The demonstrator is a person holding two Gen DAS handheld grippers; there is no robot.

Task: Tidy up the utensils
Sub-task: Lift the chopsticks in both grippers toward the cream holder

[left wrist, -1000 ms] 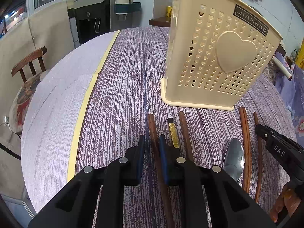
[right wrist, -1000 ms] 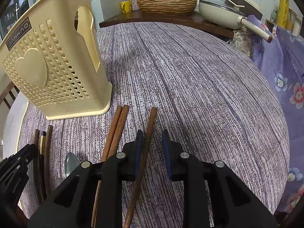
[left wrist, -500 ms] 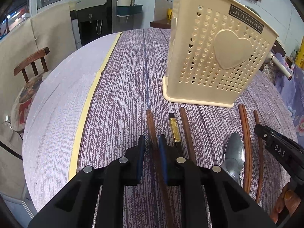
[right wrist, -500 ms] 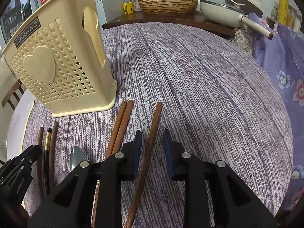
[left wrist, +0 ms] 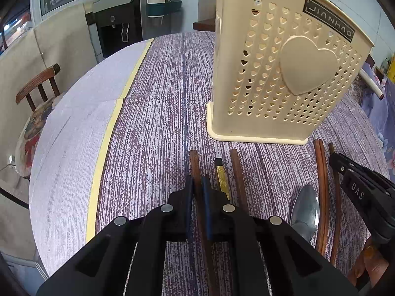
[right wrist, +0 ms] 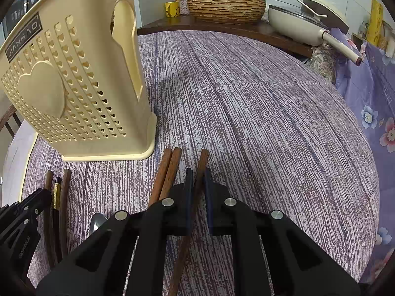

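A cream perforated utensil holder [left wrist: 284, 79] with a heart stands on the purple cloth; it also shows in the right wrist view [right wrist: 74, 93]. My left gripper [left wrist: 197, 185] is shut on the leftmost brown chopstick [left wrist: 194, 162]. A black-and-gold chopstick [left wrist: 221, 172], another brown chopstick [left wrist: 237, 170] and a steel spoon [left wrist: 305, 209] lie beside it. My right gripper [right wrist: 197, 177] is shut on a single brown chopstick [right wrist: 203, 160]. A pair of brown chopsticks [right wrist: 167, 167] lies just left of it.
The table edge with a yellow strip [left wrist: 108, 133] runs on the left, with a wooden chair [left wrist: 37, 86] beyond. A shelf at the back holds a woven basket [right wrist: 224, 7] and a cream pan [right wrist: 301, 27]. Blue floral cloth [right wrist: 375, 113] hangs at the right.
Both grippers' jaws have closed onto their chopsticks. Both have drawn back slightly along the chopsticks, so more of each stick's end shows ahead of the fingertips.
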